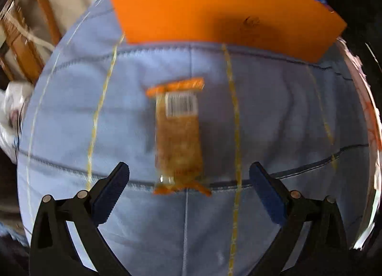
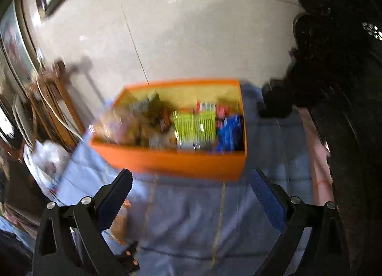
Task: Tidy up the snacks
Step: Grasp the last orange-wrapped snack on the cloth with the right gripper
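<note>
- Left gripper [image 1: 188, 188], jaws wide apart and empty, sits over the near end of the snack bar [image 1: 177, 137] — its long axis runs straight ahead, between the fingers.
- Bar lies on the blue cloth [image 1: 274, 113], apart from the orange box [image 1: 214, 8] beyond.
- Right gripper [image 2: 191, 194] — open, empty, further off.

We count one orange box [image 2: 167, 161] on one blue quilted cloth [image 1: 274, 120], and one clear-wrapped snack bar [image 1: 177, 132] lying alone on that cloth. Inside the box we make out one lime-green striped packet [image 2: 194, 127] and one blue packet [image 2: 230, 132]; the remaining snacks are too blurred to count.
</note>
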Action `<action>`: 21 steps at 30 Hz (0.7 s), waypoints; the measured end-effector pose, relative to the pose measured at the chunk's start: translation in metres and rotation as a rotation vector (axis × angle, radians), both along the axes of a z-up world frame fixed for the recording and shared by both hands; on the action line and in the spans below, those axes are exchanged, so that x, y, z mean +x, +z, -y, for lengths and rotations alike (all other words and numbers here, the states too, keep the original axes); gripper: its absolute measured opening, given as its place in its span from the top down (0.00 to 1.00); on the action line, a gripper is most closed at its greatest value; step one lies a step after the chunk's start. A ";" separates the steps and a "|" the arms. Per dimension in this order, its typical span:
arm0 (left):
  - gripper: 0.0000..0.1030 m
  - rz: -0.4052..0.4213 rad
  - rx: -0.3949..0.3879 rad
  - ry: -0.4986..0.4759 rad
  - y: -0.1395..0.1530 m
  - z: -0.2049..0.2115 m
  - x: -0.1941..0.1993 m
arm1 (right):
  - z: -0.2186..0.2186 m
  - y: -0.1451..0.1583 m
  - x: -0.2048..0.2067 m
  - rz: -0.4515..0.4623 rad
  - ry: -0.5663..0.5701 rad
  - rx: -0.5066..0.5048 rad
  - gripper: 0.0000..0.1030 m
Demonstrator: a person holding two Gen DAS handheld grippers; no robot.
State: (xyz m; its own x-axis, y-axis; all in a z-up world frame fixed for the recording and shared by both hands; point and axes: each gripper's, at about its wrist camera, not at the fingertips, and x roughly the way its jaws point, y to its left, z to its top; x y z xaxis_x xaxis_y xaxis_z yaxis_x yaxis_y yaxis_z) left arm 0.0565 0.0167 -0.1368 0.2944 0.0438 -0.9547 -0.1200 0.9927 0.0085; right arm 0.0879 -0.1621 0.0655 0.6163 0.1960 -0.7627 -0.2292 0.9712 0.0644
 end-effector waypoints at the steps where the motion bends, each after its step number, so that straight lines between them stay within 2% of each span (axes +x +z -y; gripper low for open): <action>1: 0.04 -0.014 -0.010 0.000 -0.004 -0.001 -0.003 | -0.004 -0.013 -0.012 -0.019 0.026 0.014 0.04; 3: 0.04 -0.011 0.006 -0.001 -0.005 -0.002 -0.006 | -0.005 -0.034 -0.028 -0.030 -0.005 0.000 0.04; 4: 0.04 -0.006 0.020 -0.001 -0.005 -0.003 -0.007 | -0.002 -0.049 -0.034 -0.068 -0.041 -0.034 0.04; 7: 0.04 0.013 0.006 -0.018 -0.003 -0.002 -0.010 | 0.011 -0.077 -0.041 -0.137 -0.107 -0.052 0.04; 9: 0.04 0.021 0.022 -0.036 -0.003 -0.002 -0.011 | 0.007 -0.096 -0.040 -0.160 -0.109 -0.094 0.04; 10: 0.04 0.029 -0.005 -0.047 -0.003 -0.005 -0.012 | 0.000 -0.107 -0.041 -0.169 -0.109 -0.127 0.04; 12: 0.04 0.048 -0.050 -0.051 -0.003 -0.013 -0.016 | -0.011 -0.120 -0.041 -0.191 -0.080 -0.091 0.04; 14: 0.04 0.060 -0.064 -0.071 -0.006 -0.021 -0.023 | -0.031 -0.137 -0.030 -0.282 0.000 -0.022 0.04; 17: 0.04 0.078 -0.048 -0.133 -0.009 -0.022 -0.030 | -0.067 -0.154 -0.012 -0.349 0.090 -0.077 0.04; 21: 0.04 0.162 -0.014 -0.241 -0.001 -0.007 -0.042 | -0.098 -0.175 0.016 -0.501 0.122 -0.053 0.04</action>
